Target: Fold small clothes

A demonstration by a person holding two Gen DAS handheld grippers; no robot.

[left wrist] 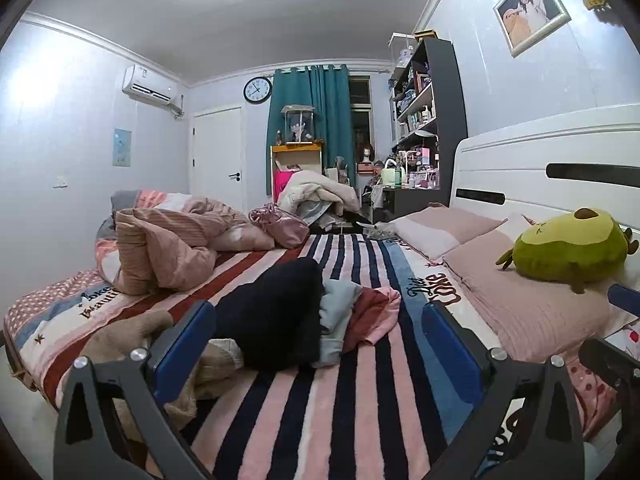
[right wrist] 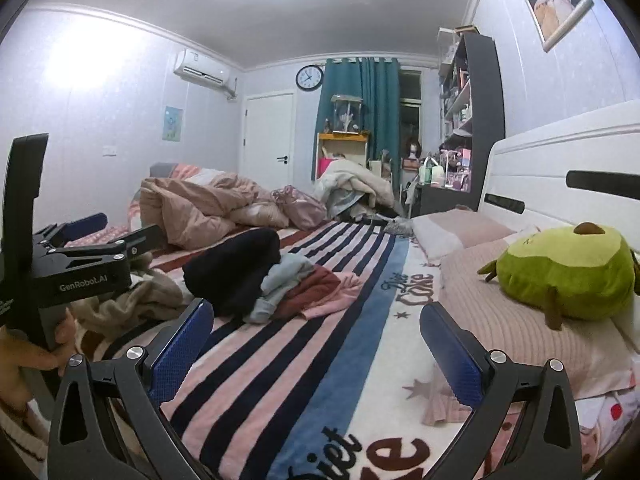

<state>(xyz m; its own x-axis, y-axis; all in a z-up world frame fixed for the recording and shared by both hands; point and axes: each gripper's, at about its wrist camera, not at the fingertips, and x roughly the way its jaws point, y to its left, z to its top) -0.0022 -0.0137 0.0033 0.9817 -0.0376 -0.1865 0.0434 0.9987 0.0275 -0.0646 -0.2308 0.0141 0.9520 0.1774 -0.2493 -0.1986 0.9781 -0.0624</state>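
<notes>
A heap of small clothes lies in the middle of the bed, on the striped blanket. A black garment is the biggest piece, with a grey-blue one, a dark red one and a pink one bunched against its right side. A beige garment sprawls to the left of the heap.

The left gripper hovers low over the blanket, its jaws spread wide with nothing between them; the heap sits just ahead, in line with the gap, the black piece nearest the left jaw. The right gripper is held further toward the pillows, its jaws also spread wide and empty, and the heap lies ahead and to its left. A green avocado plush rests on the pillows by the headboard.
</notes>
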